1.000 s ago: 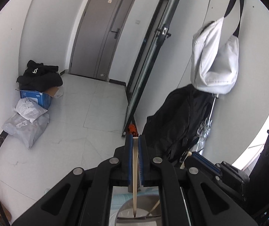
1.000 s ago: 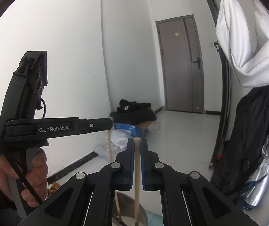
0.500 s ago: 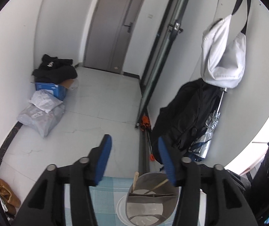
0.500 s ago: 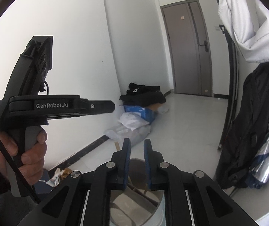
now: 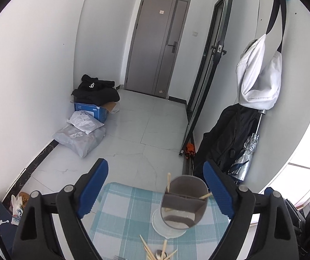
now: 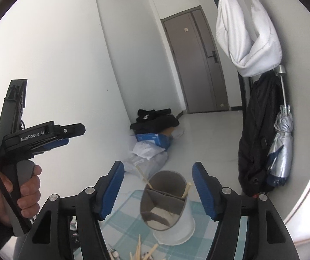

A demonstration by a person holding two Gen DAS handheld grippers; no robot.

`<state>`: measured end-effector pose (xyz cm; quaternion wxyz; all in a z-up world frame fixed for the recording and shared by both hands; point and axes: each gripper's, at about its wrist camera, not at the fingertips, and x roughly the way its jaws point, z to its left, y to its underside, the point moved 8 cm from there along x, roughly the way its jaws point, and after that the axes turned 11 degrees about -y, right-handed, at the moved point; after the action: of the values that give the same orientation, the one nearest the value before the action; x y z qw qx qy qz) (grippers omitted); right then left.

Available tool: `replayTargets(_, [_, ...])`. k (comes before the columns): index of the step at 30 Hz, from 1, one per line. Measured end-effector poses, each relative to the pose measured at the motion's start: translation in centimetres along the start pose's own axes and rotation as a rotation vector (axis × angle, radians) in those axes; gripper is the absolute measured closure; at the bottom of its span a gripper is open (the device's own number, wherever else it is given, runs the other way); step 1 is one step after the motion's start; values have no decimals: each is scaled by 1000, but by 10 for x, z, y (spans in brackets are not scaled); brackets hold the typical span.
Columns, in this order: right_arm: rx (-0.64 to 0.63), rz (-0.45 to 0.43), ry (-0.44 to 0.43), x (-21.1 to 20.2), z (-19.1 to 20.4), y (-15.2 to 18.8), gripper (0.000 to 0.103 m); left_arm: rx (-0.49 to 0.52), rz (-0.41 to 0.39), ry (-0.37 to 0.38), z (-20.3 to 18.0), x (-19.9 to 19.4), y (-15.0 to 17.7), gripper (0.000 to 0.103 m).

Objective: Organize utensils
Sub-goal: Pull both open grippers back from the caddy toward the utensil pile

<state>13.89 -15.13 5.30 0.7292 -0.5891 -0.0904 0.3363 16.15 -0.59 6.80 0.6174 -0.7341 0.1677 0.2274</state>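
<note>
A grey and white utensil holder with inner dividers stands on a blue checked cloth. Two wooden chopsticks stick out of its compartments. My left gripper is open and empty, above and behind the holder. My right gripper is open and empty, with the holder between its fingers in view; chopsticks lean in it. Loose chopsticks and a metal spoon lie on the cloth in front of the holder. The left gripper also shows in the right wrist view.
Beyond the table edge lies a tiled floor with a blue box, black clothes and grey parcels. A black coat and a silver umbrella hang at the right wall. A white bag hangs above.
Both grippers were shut on a chopstick each a second ago. Both opened, the chopsticks dropped into the holder, and the grippers drew back and opened wider.
</note>
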Motion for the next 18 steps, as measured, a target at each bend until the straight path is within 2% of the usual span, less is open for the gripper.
replayTargets(4, [61, 17, 7, -9, 4, 13, 34, -9, -33, -8, 5, -16, 9, 9])
replayTargets(9, [130, 19, 21, -20, 8, 34, 34, -6, -13, 4, 11, -26, 29, 9])
replayTargets(18, [147, 80, -1, -29, 28, 79, 29, 9, 21, -9, 26, -29, 76, 9])
